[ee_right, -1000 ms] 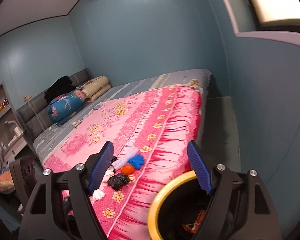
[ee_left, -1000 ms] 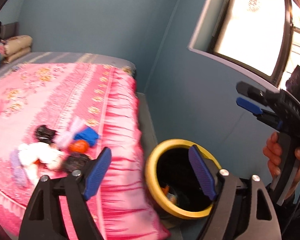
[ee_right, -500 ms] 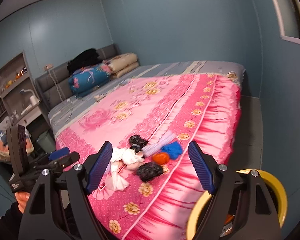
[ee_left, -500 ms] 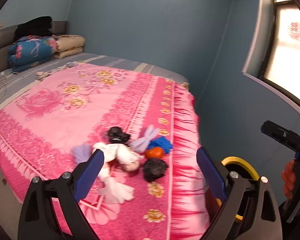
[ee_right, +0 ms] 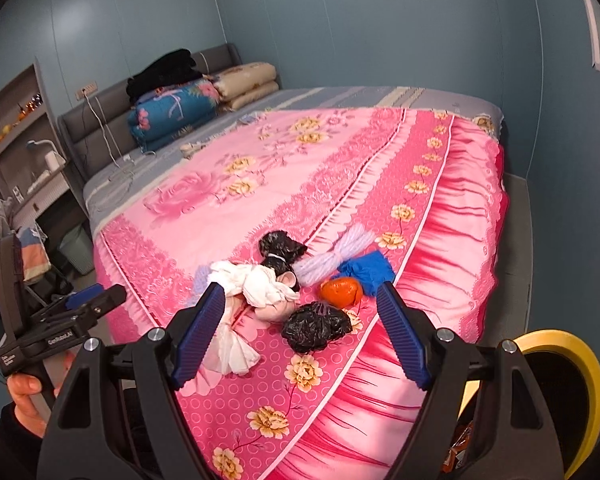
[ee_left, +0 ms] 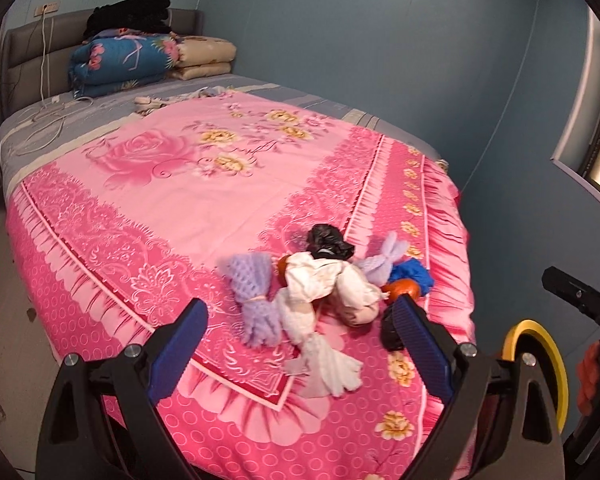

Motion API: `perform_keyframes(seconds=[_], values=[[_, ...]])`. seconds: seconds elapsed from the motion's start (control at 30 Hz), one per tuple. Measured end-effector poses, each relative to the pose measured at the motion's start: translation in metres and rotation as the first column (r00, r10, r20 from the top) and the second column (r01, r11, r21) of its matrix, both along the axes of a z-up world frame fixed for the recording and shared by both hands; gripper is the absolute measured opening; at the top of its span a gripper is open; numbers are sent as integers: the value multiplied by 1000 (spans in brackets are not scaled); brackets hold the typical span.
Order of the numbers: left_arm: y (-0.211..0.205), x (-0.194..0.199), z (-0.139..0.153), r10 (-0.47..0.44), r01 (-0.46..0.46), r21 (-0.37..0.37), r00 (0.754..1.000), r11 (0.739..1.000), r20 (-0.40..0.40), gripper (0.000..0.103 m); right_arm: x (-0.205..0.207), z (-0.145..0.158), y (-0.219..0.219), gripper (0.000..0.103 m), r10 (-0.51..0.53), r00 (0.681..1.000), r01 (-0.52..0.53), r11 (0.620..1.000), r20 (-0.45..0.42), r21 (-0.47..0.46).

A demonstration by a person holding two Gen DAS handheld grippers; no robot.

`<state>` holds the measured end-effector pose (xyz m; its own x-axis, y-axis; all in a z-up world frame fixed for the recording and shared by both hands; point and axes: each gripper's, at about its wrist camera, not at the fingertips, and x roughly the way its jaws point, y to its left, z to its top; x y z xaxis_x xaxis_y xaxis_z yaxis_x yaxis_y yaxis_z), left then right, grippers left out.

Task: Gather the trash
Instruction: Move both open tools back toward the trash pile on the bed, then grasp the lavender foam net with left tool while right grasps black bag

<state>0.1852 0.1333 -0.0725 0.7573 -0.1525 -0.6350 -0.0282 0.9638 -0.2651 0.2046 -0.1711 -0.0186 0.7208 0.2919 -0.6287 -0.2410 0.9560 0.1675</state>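
Note:
A heap of trash lies near the foot corner of the pink bed (ee_left: pixel 188 216): a white bag (ee_left: pixel 324 280), a purple foam net (ee_left: pixel 256 284), a black bag (ee_left: pixel 328 240), an orange wad (ee_right: pixel 340 291), a blue wad (ee_right: pixel 368 270), pale yarn (ee_right: pixel 336 254) and a second black bag (ee_right: pixel 316 326). My left gripper (ee_left: pixel 300 344) is open and empty, just short of the white bag. My right gripper (ee_right: pixel 298 336) is open and empty, its jaws either side of the near black bag in the right wrist view. A yellow-rimmed black bin (ee_right: pixel 580 364) stands on the floor by the bed corner.
Folded quilts (ee_left: pixel 128 60) and black clothing (ee_left: pixel 132 16) are stacked at the grey headboard. A white cable (ee_left: pixel 52 116) lies on the grey sheet. A shelf unit (ee_right: pixel 16 136) and a small bin (ee_right: pixel 76 248) stand left of the bed. Blue walls are close on the right.
Both grippers have swung left from the bin toward the bed and moved nearer the trash heap. The bin has slid to the right edge of both views. Both stay open.

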Motion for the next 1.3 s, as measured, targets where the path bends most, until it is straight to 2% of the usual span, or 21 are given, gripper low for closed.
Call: perform_keyframes(seconds=[0.4,0.7,1.23,1.3], values=[[23,45,-55,64,-64,6,992,998,-106,90,44,-67,21,75,-65,992,55,995,-111,-88],[34,81,-85,85,-86,7,982,996,-167,90,68,-111,27,75,-94,976,67,988,-195,-141],[33,114,-120,75,-78,-2,967,997,-243,89,97,-156,44,74,-147,952,84,969,-269,-234],[32,117,-124,68,-72,-4,965,997,-253,82,100,-159,46,73,-147,951,80,967,-273,-242]])
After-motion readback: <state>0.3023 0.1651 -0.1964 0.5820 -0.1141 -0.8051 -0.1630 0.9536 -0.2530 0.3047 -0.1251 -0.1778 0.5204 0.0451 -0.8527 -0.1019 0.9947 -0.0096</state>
